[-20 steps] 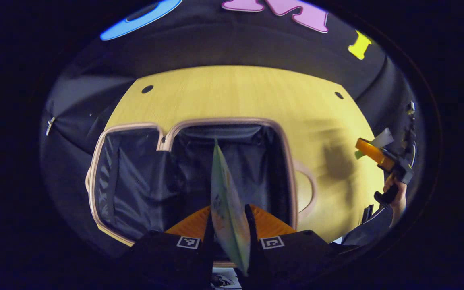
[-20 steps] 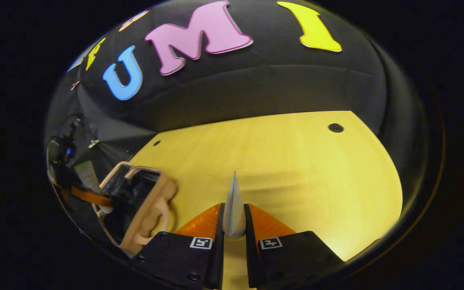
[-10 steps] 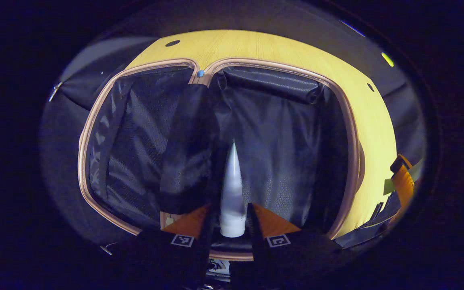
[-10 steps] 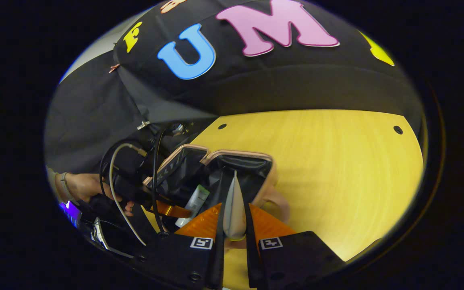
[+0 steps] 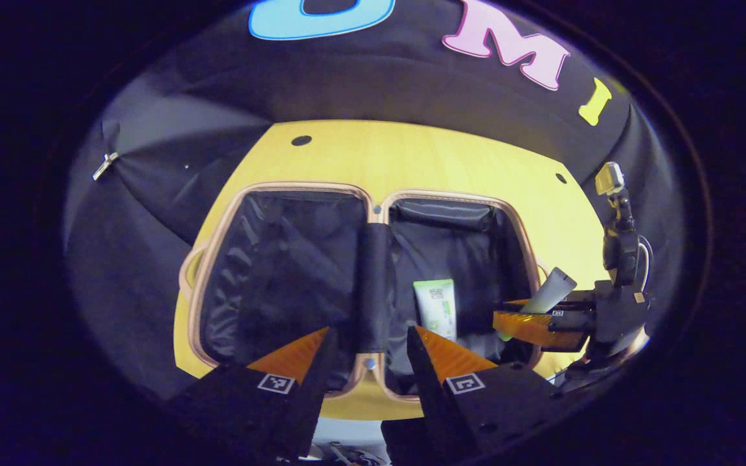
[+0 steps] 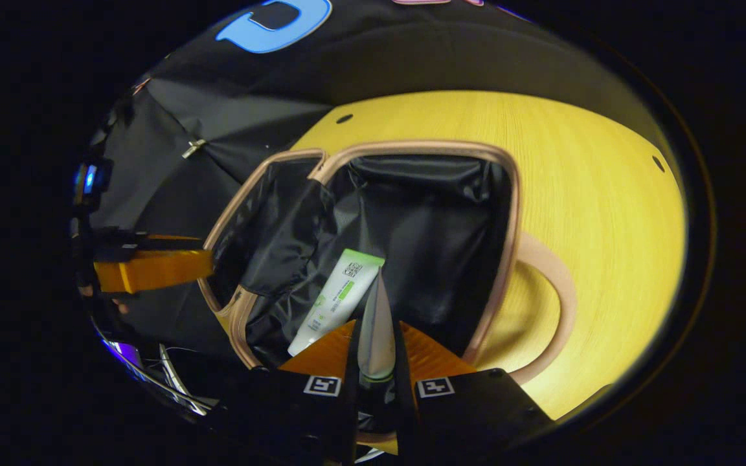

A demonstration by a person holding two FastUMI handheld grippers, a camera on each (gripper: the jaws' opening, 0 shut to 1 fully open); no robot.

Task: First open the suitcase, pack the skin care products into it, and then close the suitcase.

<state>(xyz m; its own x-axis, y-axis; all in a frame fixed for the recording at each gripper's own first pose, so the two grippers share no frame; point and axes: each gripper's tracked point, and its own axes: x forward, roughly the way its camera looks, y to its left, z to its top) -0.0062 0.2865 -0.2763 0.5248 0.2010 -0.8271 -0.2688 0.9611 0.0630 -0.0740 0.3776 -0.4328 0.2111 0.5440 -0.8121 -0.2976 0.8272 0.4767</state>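
The suitcase [image 5: 373, 197] lies open on the yellow table, both halves lined in black cloth inside a beige rim. A green-and-white tube [image 5: 435, 308] lies flat in its right half. My left gripper [image 5: 366, 346] stands open and holds nothing, hovering over the near edge at the hinge. My right gripper [image 5: 523, 325] hangs at the right rim, shut on a pale grey tube [image 5: 553, 290]. In the right gripper view that gripper [image 6: 375, 331] clamps the pale tube [image 6: 376, 304] over the suitcase [image 6: 510, 213], beside the green-and-white tube [image 6: 337, 299].
The suitcase's beige handle [image 6: 562, 304] sticks out onto the bare table [image 6: 606, 213] on the right. The left gripper [image 6: 153, 269] shows at the far left of the right gripper view. Black cloth walls surround the table [image 5: 451, 162].
My left gripper let go of the green-and-white tube, which now lies in the suitcase's right half, and drew back open. My right gripper brought its pale tube over the suitcase.
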